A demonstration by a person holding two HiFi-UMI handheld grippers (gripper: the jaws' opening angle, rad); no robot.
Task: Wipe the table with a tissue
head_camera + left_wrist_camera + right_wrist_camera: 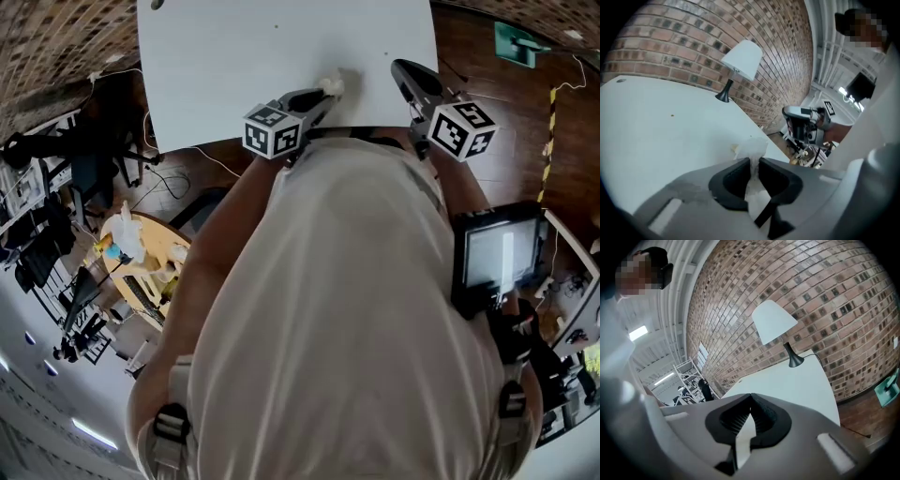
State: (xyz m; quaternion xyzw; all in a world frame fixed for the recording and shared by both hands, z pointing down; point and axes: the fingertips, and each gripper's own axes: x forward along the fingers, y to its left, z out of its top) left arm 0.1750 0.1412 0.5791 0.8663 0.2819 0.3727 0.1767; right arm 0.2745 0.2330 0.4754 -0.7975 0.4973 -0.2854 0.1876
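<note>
Now, at left: left gripper [323,94] clamped on a crumpled white tissue [331,85], its tip over the near edge of the white table [281,47]; contact with the surface impossible to tell. Farther right: right gripper [403,73], jaws together with nothing between them, also over the near edge. Beyond, at the table's far end by the brick wall [811,277], a white-shaded lamp [774,319].

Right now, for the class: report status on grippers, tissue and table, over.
Left gripper shut on tissue, at table's near edge. Right gripper shut, empty. Lamp at far end, well apart.
</note>
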